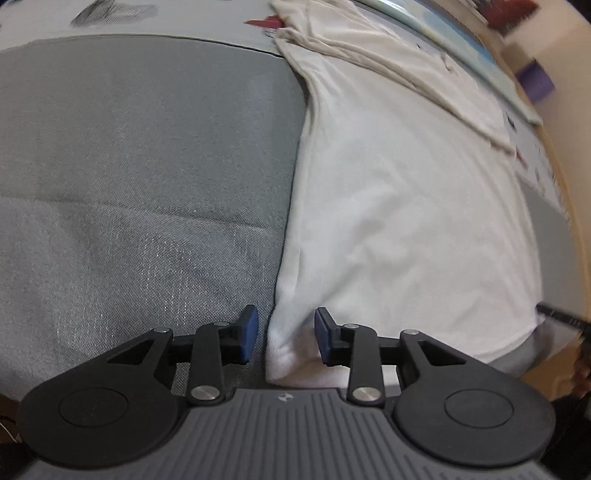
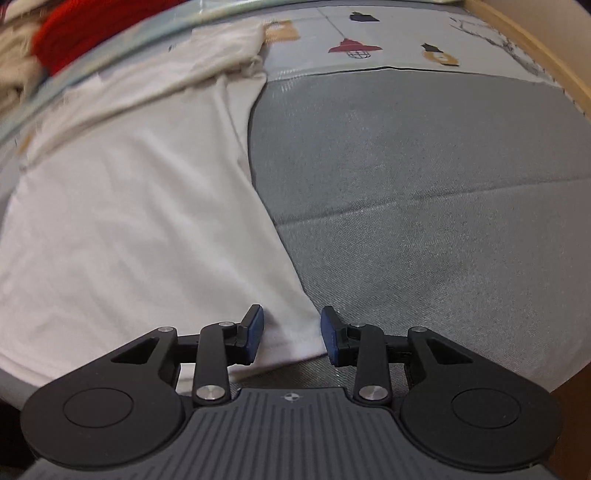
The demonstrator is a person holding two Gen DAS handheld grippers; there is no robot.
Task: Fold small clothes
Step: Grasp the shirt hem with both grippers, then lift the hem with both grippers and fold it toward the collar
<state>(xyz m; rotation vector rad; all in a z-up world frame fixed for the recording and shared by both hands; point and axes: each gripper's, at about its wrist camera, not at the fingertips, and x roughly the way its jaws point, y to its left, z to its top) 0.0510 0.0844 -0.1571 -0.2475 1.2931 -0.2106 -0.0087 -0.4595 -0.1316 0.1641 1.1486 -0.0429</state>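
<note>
Left gripper (image 1: pixel 285 334): jaws apart, astride near left corner of white T-shirt (image 1: pixel 399 221), pads not pressing. Right gripper (image 2: pixel 291 335): likewise at right corner. Shirt flat on grey mat (image 2: pixel 424 184). Advice: pinch both hem corners evenly, lift together.

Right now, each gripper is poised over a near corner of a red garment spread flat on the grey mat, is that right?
Not quite: the garment is white, not red, as both wrist views show. Red shows only in a separate bundle at the far edge of the right wrist view. The rest holds: the left gripper and right gripper each straddle a near corner, on the grey mat.
</note>
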